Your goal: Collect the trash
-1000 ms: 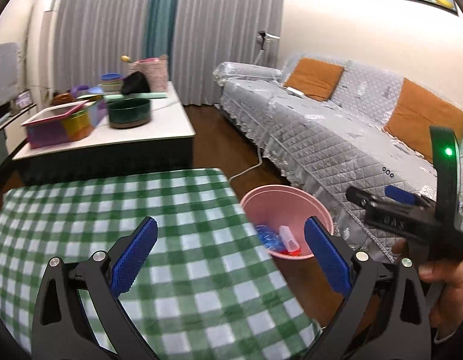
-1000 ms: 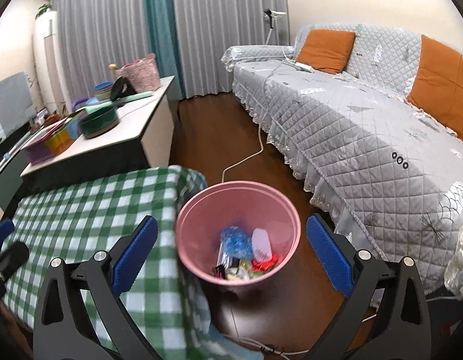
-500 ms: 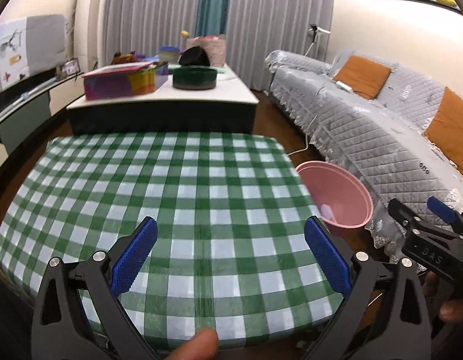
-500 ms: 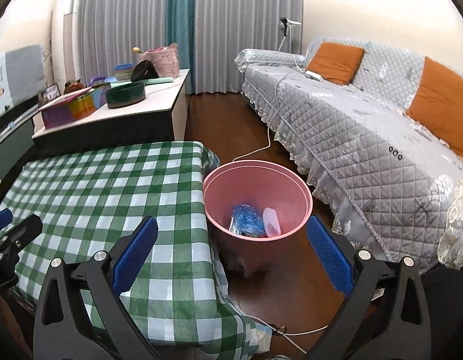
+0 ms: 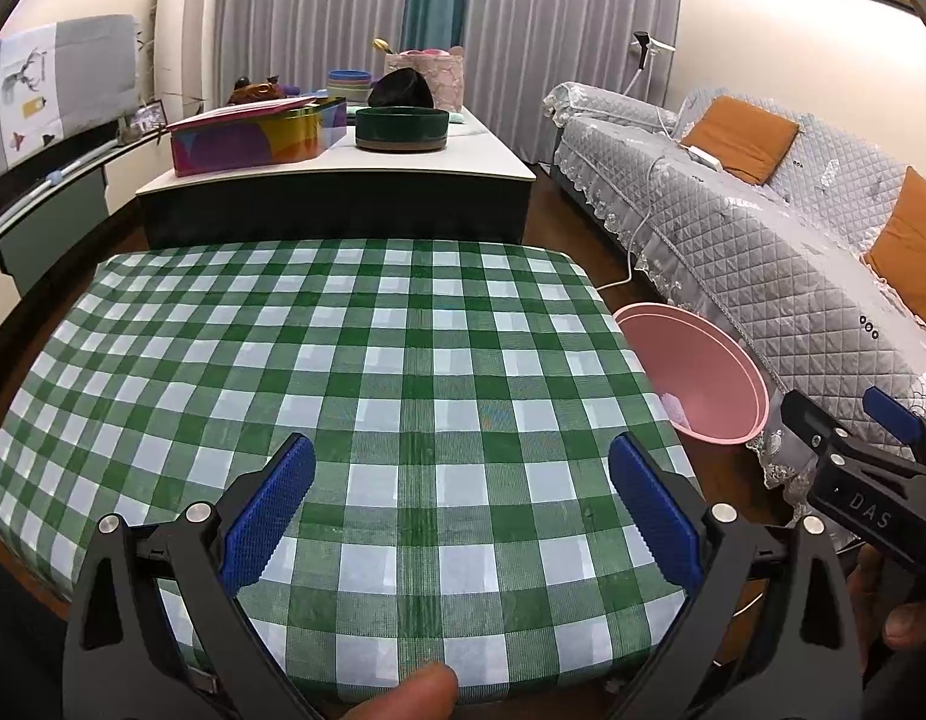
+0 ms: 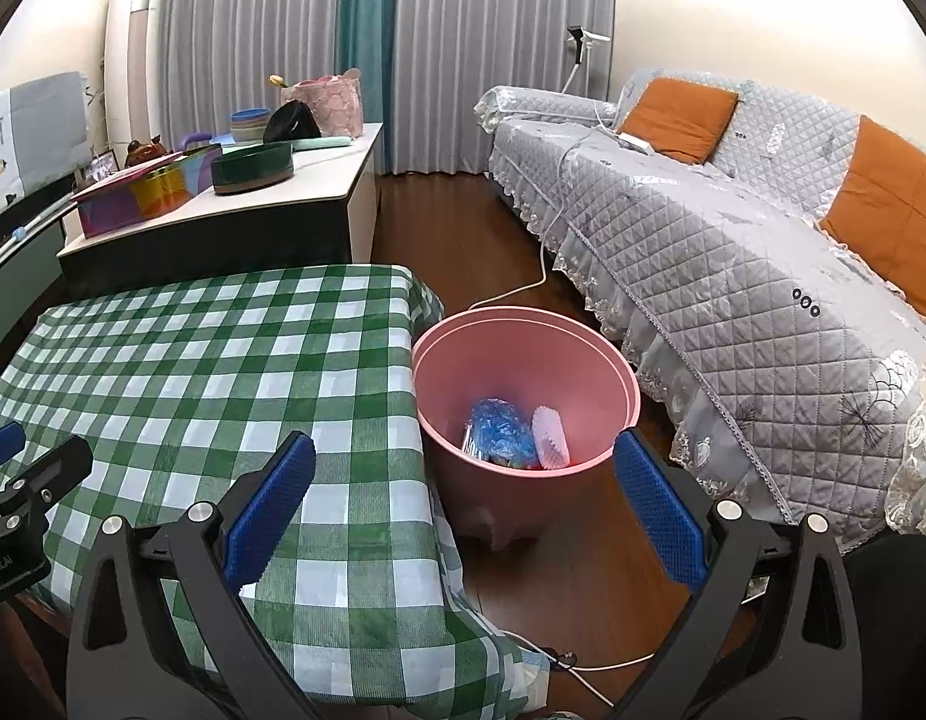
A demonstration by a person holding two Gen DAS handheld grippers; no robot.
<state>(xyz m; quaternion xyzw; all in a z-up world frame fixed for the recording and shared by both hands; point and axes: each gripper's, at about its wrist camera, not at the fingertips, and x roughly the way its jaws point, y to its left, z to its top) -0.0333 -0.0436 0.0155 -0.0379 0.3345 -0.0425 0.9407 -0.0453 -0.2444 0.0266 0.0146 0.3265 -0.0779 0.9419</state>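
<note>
A pink trash bin (image 6: 526, 387) stands on the floor between the checkered table (image 6: 211, 372) and the sofa. Inside it lie a crumpled blue wrapper (image 6: 500, 431), a white piece (image 6: 550, 437) and some red bits. The bin also shows in the left wrist view (image 5: 697, 378), right of the table (image 5: 343, 372). My left gripper (image 5: 460, 513) is open and empty above the table's near edge. My right gripper (image 6: 463, 507) is open and empty, hovering near the table's corner just short of the bin. No trash shows on the tablecloth.
A grey quilted sofa (image 6: 733, 240) with orange cushions runs along the right. A low cabinet (image 5: 337, 180) behind the table carries a colourful box, a dark green bowl and baskets. A white cable (image 6: 535, 282) lies on the wooden floor near the bin.
Both grippers have pulled back and up from the bin. The left view swung left from the bin to the whole tablecloth. Both stayed open.
</note>
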